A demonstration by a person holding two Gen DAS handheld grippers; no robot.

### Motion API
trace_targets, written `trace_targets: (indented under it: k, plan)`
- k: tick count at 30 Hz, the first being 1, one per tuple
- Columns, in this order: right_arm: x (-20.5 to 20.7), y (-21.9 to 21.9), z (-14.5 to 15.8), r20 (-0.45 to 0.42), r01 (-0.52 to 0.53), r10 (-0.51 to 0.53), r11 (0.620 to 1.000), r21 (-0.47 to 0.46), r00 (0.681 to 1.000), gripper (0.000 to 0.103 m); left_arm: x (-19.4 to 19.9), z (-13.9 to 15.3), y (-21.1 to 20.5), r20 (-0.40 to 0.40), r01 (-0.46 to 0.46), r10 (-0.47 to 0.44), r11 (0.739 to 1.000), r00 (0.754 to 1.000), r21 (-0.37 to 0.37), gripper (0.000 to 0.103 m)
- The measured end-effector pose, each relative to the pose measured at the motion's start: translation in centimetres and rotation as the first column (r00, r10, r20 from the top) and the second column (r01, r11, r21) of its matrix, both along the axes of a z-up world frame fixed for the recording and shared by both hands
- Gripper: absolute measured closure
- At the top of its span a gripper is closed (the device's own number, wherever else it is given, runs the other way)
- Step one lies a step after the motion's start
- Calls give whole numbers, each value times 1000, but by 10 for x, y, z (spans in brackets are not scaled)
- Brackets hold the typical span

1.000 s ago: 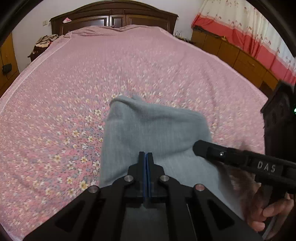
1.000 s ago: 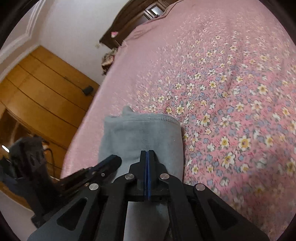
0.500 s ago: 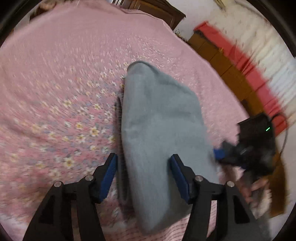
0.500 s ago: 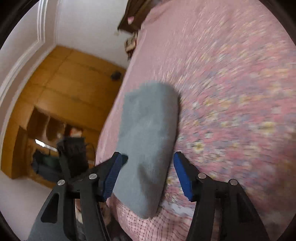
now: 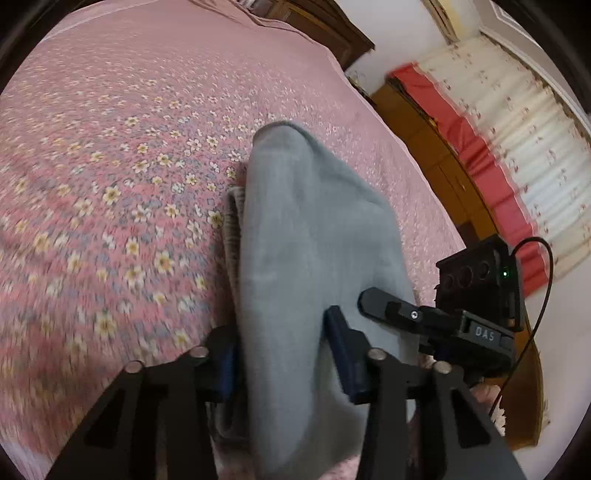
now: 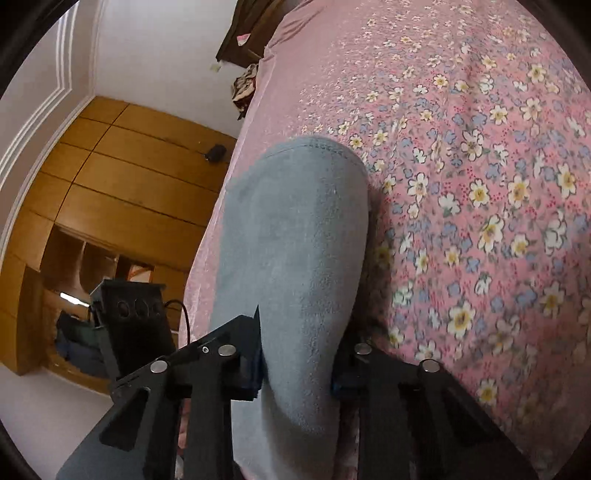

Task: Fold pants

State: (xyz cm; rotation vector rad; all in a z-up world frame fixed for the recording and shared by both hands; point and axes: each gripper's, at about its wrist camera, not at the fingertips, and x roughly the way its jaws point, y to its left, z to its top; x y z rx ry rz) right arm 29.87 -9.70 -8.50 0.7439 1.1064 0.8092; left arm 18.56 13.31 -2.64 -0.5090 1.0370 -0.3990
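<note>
The grey-blue pants [image 5: 306, 258] lie folded in a thick bundle near the front edge of the pink flowered bed [image 5: 110, 166]. They also show in the right wrist view [image 6: 295, 240]. My left gripper [image 5: 284, 354] is open, its blue pads on either side of the bundle's near end. My right gripper [image 6: 295, 365] is open too, straddling the same bundle from the other side. The right gripper also shows in the left wrist view [image 5: 436, 321], touching the bundle's right edge. Whether the pads press the cloth I cannot tell.
The bed's dark wooden headboard [image 5: 325, 22] is far off. Wooden cabinets [image 5: 436, 147] and a red and white curtain [image 5: 517, 129] stand right of the bed. A wooden wardrobe [image 6: 122, 192] stands on the other side. Clothes [image 6: 245, 86] lie by the bed's far corner.
Both grippers were shut on the pants a second ago, opened half a second ago, and now stand narrower around the bundle's near end. Both wrists have tilted and moved closer.
</note>
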Motion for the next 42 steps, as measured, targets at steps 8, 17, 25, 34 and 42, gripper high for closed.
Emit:
trace_targets:
  k: [8, 17, 25, 34, 42]
  plan:
    - [-5, -39, 45, 30, -99, 106, 980, -173, 994, 77, -33, 20, -48, -14, -16, 15, 999, 1000, -38, 67]
    - [-11, -64, -9, -28, -9, 9, 1000, -17, 1000, 72, -42, -4, -46, -36, -42, 40, 998, 999, -48, 61]
    - [-63, -93, 8, 8, 63, -63, 992, -110, 998, 59, -100, 1, -18, 3, -70, 70, 997, 998, -20, 58]
    - [-62, -93, -2, 3, 23, -22, 996, -87, 1000, 81, -120, 0, -32, 35, -95, 95, 995, 995, 4, 64]
    - [-72, -114, 18, 32, 40, -35, 985, -167, 999, 82, -109, 9, -49, 21, -74, 75, 996, 997, -58, 67]
